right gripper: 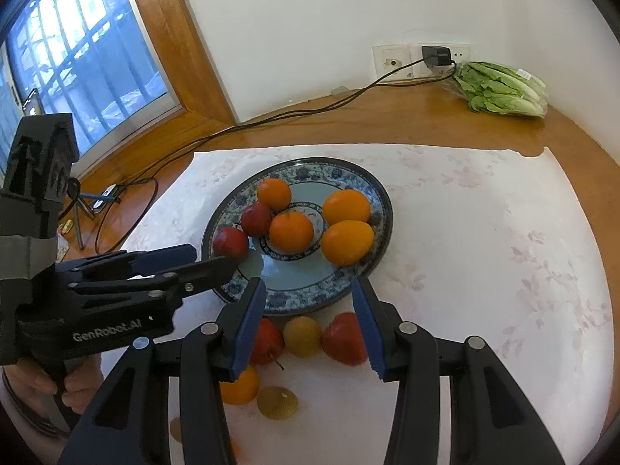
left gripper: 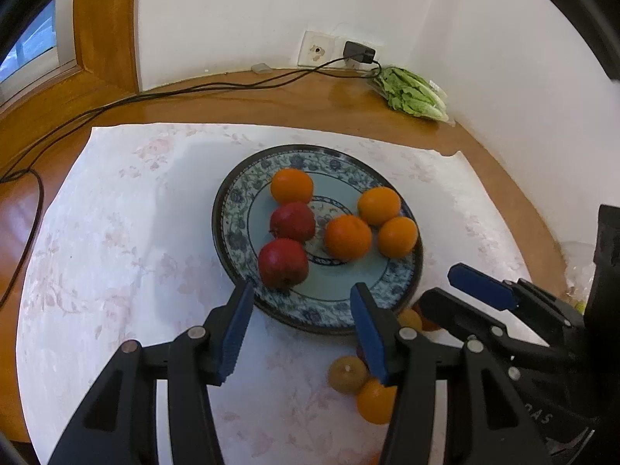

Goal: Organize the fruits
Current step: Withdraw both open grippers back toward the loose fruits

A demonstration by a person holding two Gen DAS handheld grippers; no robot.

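Note:
A blue-patterned plate (left gripper: 240, 193) (right gripper: 348, 178) holds several oranges (left gripper: 347, 237) (right gripper: 291, 231) and two red apples (left gripper: 283, 262) (right gripper: 230, 243). My left gripper (left gripper: 302, 302) is open and empty, just above the plate's near rim beside the nearer apple; it also shows in the right wrist view (right gripper: 211, 259). My right gripper (right gripper: 310, 298) is open and empty above loose fruit on the cloth: two red apples (right gripper: 343, 339), a yellow fruit (right gripper: 302, 336), an orange (right gripper: 240, 385) and a brownish-yellow fruit (right gripper: 277, 402). It shows in the left wrist view (left gripper: 453, 290).
A white floral cloth (left gripper: 116, 232) (right gripper: 484, 252) covers the wooden table. Bagged lettuce (left gripper: 412, 93) (right gripper: 500, 89) lies at the back right by the wall. A black cable (left gripper: 193, 91) runs from a wall socket (right gripper: 436, 56) across the table. A window (right gripper: 77, 58) is at the left.

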